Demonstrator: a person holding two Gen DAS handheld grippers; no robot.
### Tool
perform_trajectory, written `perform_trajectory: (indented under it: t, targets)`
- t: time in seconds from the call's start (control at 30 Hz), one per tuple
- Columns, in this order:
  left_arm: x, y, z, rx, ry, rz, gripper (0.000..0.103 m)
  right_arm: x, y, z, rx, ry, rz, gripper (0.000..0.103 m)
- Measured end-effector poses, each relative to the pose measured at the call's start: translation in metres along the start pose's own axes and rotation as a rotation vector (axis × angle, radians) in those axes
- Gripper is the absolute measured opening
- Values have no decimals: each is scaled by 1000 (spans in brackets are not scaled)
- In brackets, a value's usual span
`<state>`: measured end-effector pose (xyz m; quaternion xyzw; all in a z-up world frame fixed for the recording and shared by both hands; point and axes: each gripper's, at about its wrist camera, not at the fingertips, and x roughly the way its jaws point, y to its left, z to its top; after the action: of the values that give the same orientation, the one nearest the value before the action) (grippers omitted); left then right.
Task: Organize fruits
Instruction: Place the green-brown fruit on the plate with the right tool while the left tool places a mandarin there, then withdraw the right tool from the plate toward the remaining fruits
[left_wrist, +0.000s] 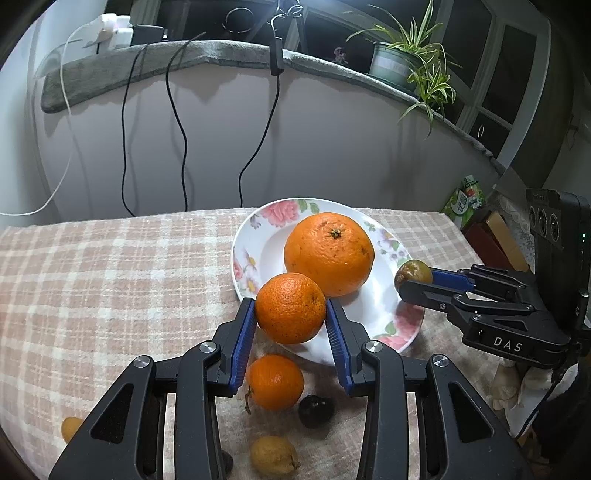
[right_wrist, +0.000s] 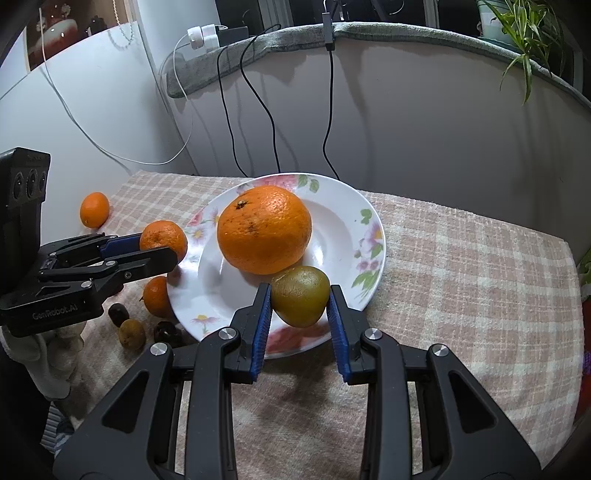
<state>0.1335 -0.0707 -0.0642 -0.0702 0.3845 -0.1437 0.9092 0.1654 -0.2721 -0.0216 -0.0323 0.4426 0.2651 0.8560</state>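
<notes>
A floral white plate (left_wrist: 373, 317) (right_wrist: 343, 221) on the checked cloth holds a large orange (left_wrist: 328, 253) (right_wrist: 264, 229). My left gripper (left_wrist: 290, 308) (right_wrist: 162, 247) is shut on a medium orange (left_wrist: 290, 308) (right_wrist: 164, 238), held over the plate's left rim. My right gripper (right_wrist: 300, 295) (left_wrist: 413, 277) is shut on a green-brown kiwi-like fruit (right_wrist: 301, 295) (left_wrist: 413, 273), held over the plate's near right rim beside the large orange.
Loose on the cloth left of the plate lie small oranges (left_wrist: 275, 382) (right_wrist: 95, 209), a dark fruit (left_wrist: 316, 410) (right_wrist: 119, 314), and yellowish fruits (left_wrist: 273, 456) (right_wrist: 131, 333). Cables hang on the wall behind. A potted plant (left_wrist: 406, 62) stands on the ledge.
</notes>
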Motion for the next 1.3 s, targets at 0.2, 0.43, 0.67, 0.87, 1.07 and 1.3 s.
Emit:
perform_trajectory:
  t: [0.2,0.43,0.67,0.87,1.07,1.3]
  targets:
    - [3,0,1,7,12,-1,37,2,-1,1,-5,2,-2,31]
    - [6,-1,1,8,18,0,37,4,1,1,-15,9,-5,32]
    - [4,-2,2,12,16,8,38,4,1,2,-18,6,-11,38]
    - [-2,-4,4,23,-7,12,63,-4,4,4,-35,-29,-26,69]
    - [-3,-5,3,27,-7,30,73,-7,8,4,-54,-39,-39,82]
    - [-6,-6,3,26,-10,44,75,-9,14,3,-81,-34,-68,84]
